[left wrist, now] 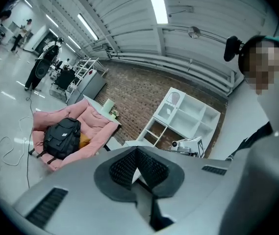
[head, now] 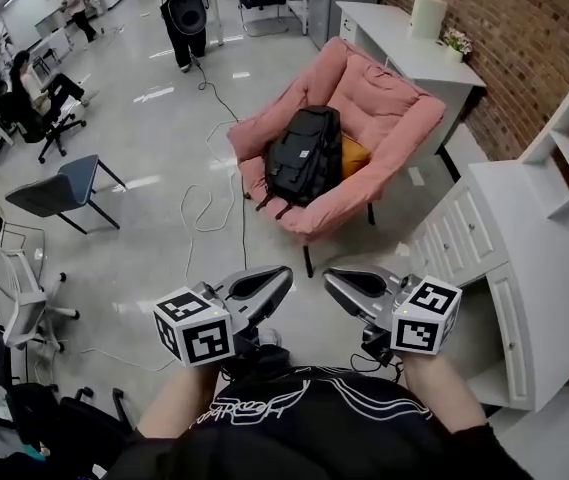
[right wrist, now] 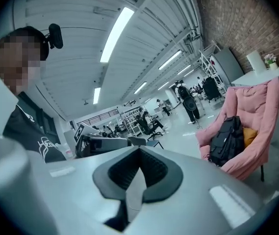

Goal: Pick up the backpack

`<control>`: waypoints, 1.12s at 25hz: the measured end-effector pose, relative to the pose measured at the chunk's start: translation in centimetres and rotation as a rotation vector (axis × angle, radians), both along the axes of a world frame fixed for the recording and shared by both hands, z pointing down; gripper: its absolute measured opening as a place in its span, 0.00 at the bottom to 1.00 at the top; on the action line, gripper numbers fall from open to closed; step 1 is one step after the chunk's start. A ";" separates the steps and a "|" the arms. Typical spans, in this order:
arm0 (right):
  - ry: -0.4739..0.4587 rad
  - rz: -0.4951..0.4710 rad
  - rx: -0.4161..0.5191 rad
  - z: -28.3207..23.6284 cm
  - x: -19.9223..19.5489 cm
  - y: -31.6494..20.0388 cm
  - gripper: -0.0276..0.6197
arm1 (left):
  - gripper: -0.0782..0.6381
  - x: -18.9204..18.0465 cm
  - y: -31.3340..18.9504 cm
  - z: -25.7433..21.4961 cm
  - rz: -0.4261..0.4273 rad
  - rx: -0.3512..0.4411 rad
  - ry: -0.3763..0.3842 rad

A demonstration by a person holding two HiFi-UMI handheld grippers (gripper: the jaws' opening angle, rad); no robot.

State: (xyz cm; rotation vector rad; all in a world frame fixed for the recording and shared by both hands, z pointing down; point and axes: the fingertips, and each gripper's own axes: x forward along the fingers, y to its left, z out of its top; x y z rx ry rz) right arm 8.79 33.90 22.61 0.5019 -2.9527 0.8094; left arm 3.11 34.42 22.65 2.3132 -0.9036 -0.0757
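Black backpack (head: 304, 155) lies on the seat of the pink chair (head: 394, 118), propped against its back so it probably won't slide; orange cushion (head: 355, 155) just beside it on that seat; left tool (head: 262, 286) and right tool (head: 352, 286) both fully closed and empty, side by side, well short of the chair; likely kept closed for the approach; pickup not yet begun.

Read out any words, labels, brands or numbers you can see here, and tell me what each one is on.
No text here reads clearly.
Black shirt: white printed lettering, too warped and cut off to read.
Backpack: small pale label on its front, too small to read.
Marker cubes: black-and-white square patterns only, no letters or numbers.
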 end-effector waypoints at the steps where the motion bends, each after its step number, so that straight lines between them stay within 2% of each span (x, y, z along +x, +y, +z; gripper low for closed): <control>1: -0.002 0.005 -0.009 0.3 -0.7 -0.5 0.05 | 0.11 -0.8 -0.6 0.4 0.003 -0.010 0.001; 5: -0.010 0.031 -0.043 1.3 -3.7 -3.6 0.05 | 0.11 -4.0 -3.6 1.3 0.022 -0.037 -0.005; 10: -0.027 0.056 -0.064 1.6 -8.1 -7.9 0.05 | 0.11 -9.0 -8.1 1.8 0.029 -0.031 -0.040; 17: 0.005 0.149 -0.079 2.0 -11.0 -12.6 0.05 | 0.11 -14.8 -13.2 1.9 0.035 -0.042 -0.029; 22: 0.027 0.171 -0.082 3.2 -12.3 -14.7 0.05 | 0.11 -16.0 -15.1 3.0 0.054 -0.044 -0.037; 28: 0.030 0.206 -0.124 4.9 -11.7 -18.0 0.05 | 0.11 -15.7 -18.1 4.9 0.076 -0.085 -0.043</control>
